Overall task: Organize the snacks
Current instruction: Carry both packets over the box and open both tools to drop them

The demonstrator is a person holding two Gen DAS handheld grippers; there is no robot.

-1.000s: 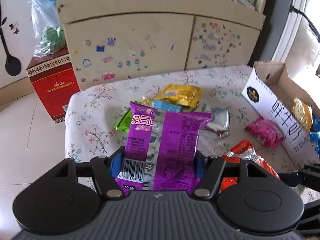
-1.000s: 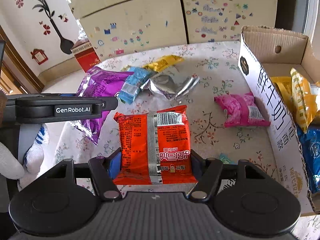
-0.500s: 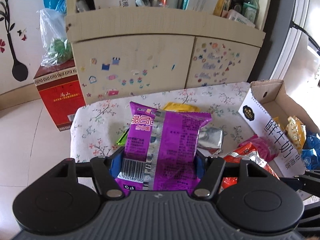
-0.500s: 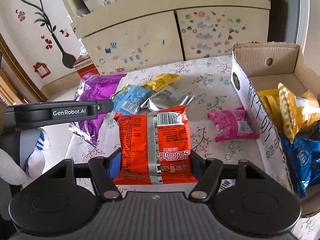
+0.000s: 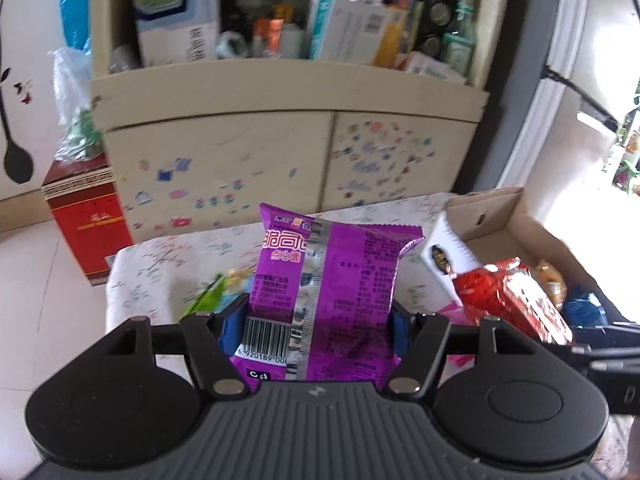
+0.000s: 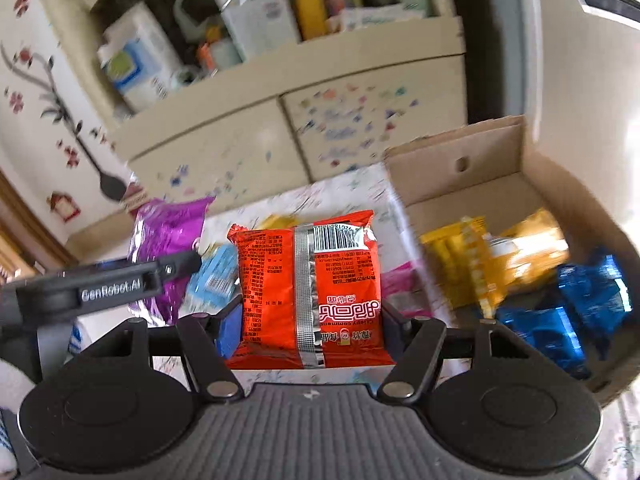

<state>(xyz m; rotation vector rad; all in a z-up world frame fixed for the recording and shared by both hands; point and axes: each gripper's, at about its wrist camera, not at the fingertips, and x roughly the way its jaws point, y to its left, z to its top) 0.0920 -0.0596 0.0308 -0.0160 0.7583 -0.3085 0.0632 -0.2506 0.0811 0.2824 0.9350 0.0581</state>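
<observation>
- While each gripper carries a packet clear of the table, the step in hand looks like the carry toward the cardboard box [image 6: 472, 160], with neither packet let go yet.
- Left gripper [image 5: 318, 316]: its blue pads press both sides of the purple packet [image 5: 332, 288], which stands upright between them, barcode low, well above the flowered tablecloth [image 5: 160, 256].
- Right gripper [image 6: 310, 320]: its jaws are clamped on the red packet [image 6: 308, 284], held flat-on to the camera, its barcode at the top edge.
- Box contents: yellow packets [image 6: 500, 256] and blue packets [image 6: 568, 304] already lie inside; the far end of the floor behind them is bare card.
- Next move, as I judge it: bring the red packet over the near white wall of the box, lower it onto the bare floor and only then open; the purple one should follow, since the left gripper sits farther from the box.
- Edges: the box wall stands between the red packet and the box floor, so the packet must pass above the rim, not at it. The upright back flap with its hand hole limits the reach at the far end.
- Room: the two grippers are close side by side; the left one's arm crosses the right wrist view just beside the red packet, so going in one at a time avoids a knock.
- Left on the cloth: a pink packet [image 6: 404, 276] near the box wall, a light-blue packet [image 6: 212, 276], and what is probably a green one [image 5: 208, 294], too blurred to be sure.
</observation>
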